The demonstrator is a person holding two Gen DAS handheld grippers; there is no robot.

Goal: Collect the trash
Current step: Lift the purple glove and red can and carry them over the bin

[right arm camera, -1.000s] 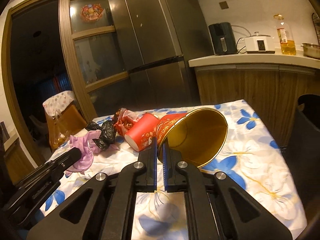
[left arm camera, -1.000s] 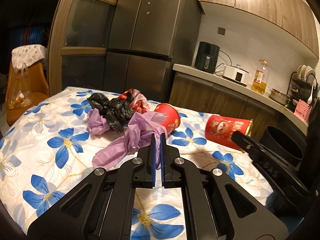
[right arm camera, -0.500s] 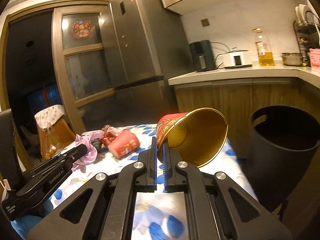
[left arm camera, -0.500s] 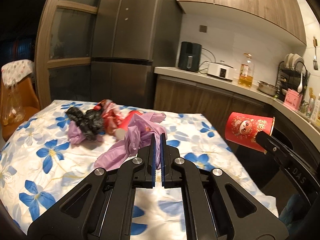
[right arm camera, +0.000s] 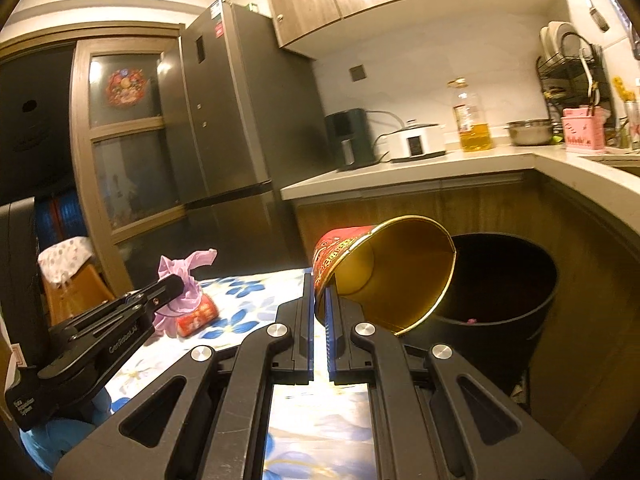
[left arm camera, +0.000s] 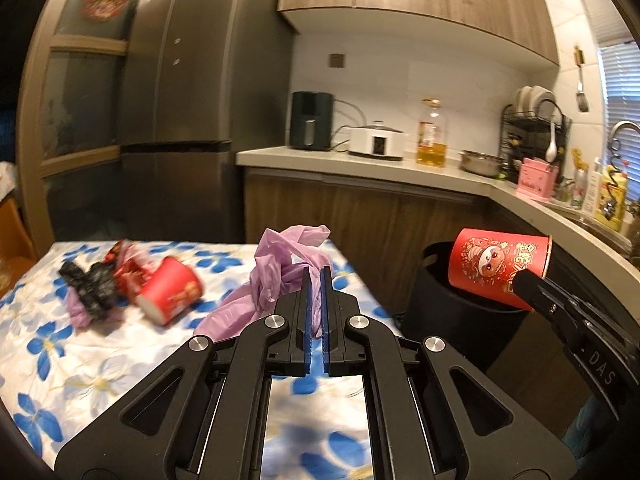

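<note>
My left gripper [left arm camera: 316, 276] is shut on a crumpled purple plastic bag [left arm camera: 280, 276], lifted above the flowered table [left arm camera: 60, 352]. My right gripper [right arm camera: 320, 280] is shut on the rim of a red paper cup [right arm camera: 384, 272] with a gold inside, held on its side near the black trash bin [right arm camera: 516, 304]. In the left wrist view that cup [left arm camera: 496, 268] hangs over the bin [left arm camera: 444, 312]. In the right wrist view the left gripper [right arm camera: 176, 286] shows at left with the purple bag [right arm camera: 184, 292]. Another red cup [left arm camera: 172, 294], a black bag [left arm camera: 94, 292] and a red wrapper [left arm camera: 124, 256] lie on the table.
A grey fridge [left arm camera: 200, 100] stands behind the table. The kitchen counter [left arm camera: 400, 168] carries an air fryer [left arm camera: 311, 120], a white cooker [left arm camera: 376, 142], an oil bottle [left arm camera: 431, 136] and a dish rack [left arm camera: 536, 128]. The bin stands between table edge and counter.
Both grippers have swung right and risen, away from the table's middle toward the black bin. The purple bag has lifted off the cloth, and the red cup now hangs over the bin.
</note>
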